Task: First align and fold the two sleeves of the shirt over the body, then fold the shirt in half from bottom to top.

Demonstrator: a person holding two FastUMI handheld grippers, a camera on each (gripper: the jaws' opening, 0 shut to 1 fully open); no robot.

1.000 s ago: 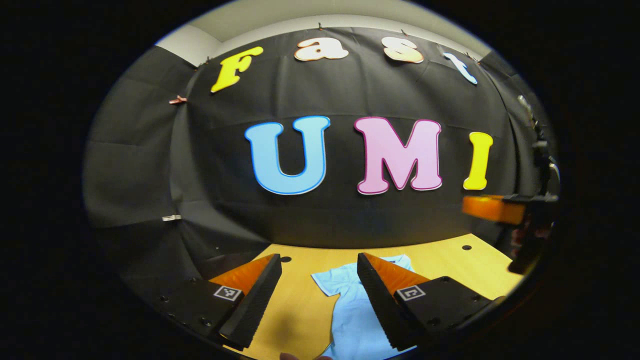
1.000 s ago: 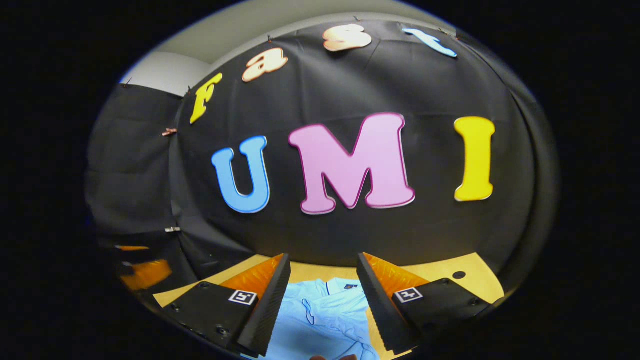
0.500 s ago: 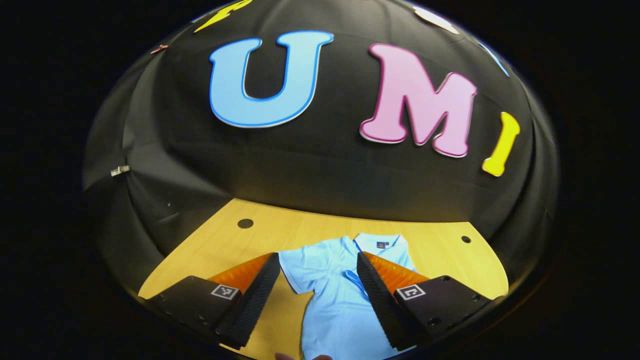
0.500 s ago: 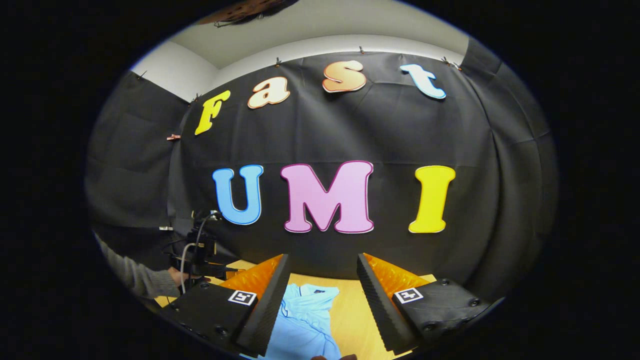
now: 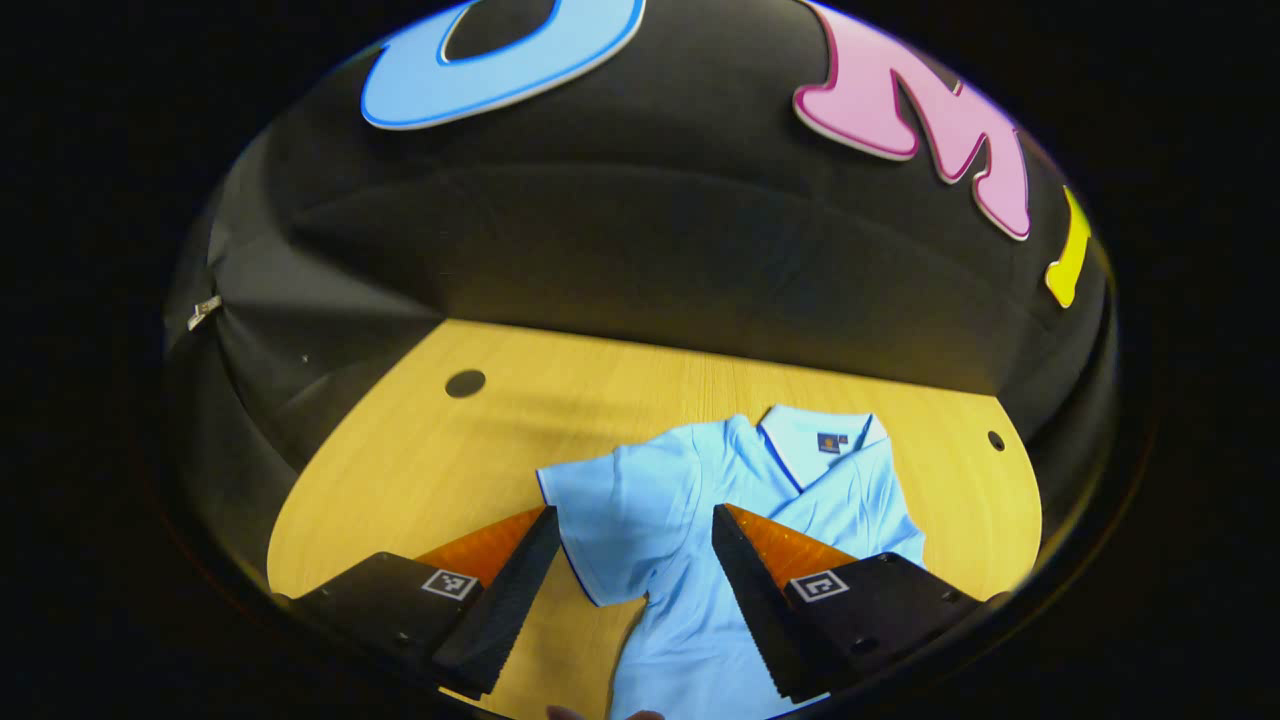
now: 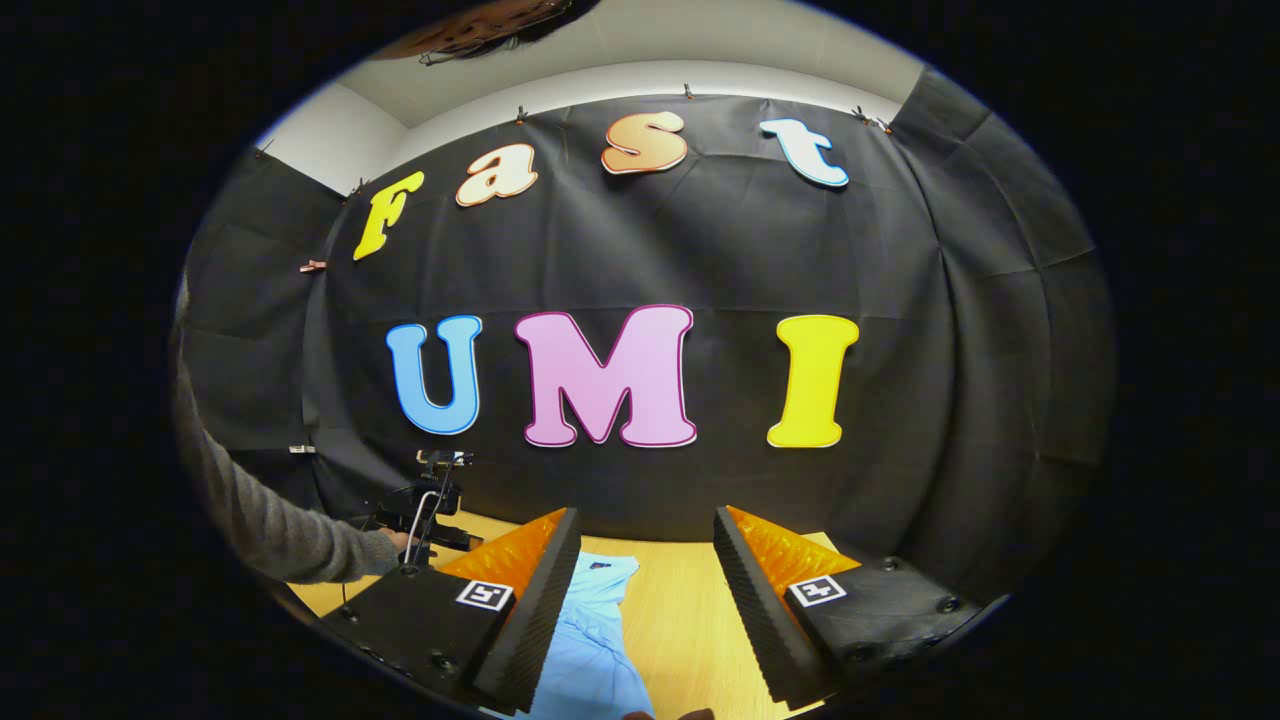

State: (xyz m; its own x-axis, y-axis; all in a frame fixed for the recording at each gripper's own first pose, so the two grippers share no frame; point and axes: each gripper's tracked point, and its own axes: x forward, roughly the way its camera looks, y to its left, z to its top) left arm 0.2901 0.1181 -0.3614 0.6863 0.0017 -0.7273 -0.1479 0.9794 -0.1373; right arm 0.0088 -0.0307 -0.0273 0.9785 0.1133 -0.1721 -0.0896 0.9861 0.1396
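- The light blue short-sleeved polo shirt (image 5: 700,540) lay flat on the yellow wooden table (image 5: 480,450), collar toward the far side, its body running toward the near edge
- In the left gripper view one sleeve (image 5: 610,520) spread out to the left; the far-right side of the shirt looked already drawn in over the body, though that was only a judgement from the creases there
- The left tongs (image 5: 630,560) hung spread apart above the left sleeve and shoulder, gripping nothing
- The right tongs (image 6: 640,590) were likewise parted and empty, held higher, with the shirt (image 6: 590,640) low between and left of their fingers
- The shirt was judged light, limp and thin: it would drape and wrinkle, not hold shape
- The best hold seemed to be the sleeve's outer hem, pinched through both layers, and lifted low so the body stayed put
- The fabric was a matte knit with a darker-edged collar (image 5: 815,445) and a small dark tag; the table was smooth, grained, with round holes (image 5: 465,383)
- A grey sleeve (image 6: 270,520) showed at left in the right gripper view
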